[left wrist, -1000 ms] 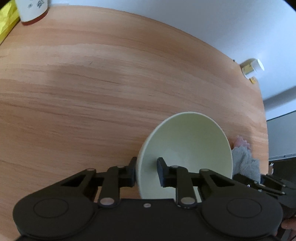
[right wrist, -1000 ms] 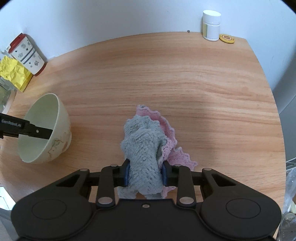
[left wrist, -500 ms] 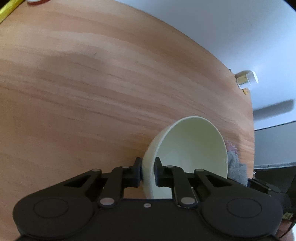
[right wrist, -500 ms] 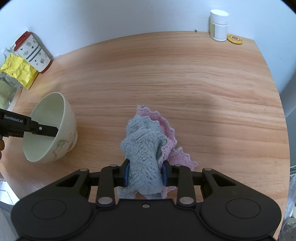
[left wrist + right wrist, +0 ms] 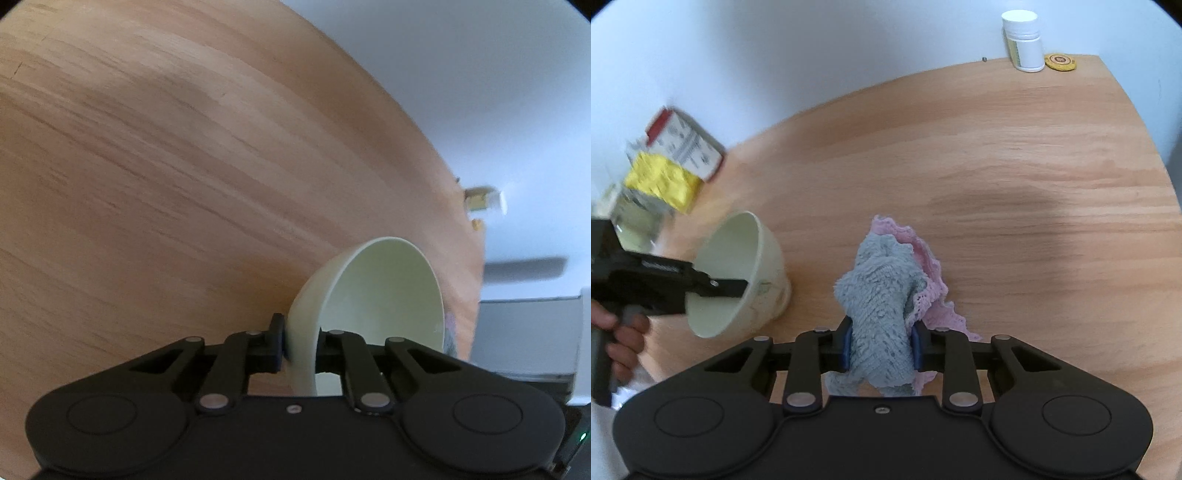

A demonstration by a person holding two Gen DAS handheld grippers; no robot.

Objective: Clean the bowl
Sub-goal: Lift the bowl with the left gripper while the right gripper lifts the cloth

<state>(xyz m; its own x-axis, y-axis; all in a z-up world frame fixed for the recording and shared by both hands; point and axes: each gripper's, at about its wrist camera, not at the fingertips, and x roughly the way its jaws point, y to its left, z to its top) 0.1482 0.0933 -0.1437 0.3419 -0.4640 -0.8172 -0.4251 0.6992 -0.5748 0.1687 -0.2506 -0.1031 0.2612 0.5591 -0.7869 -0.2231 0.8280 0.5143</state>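
Bowl sits tilted on the wooden table, its pale green mouth turned toward the cloth; the left gripper pinches the bowl's wall, one finger outside and one inside; a hand holds that gripper's handle at the table's near edge. Right of the bowl, the right gripper clamps the grey cloth with its pink lace trim, jaws having just been closing on it. Behind the bowl, by the white wall, lie a yellow packet and a red-edged carton; far across the table from the bowl stand a white bottle and a yellow disc.
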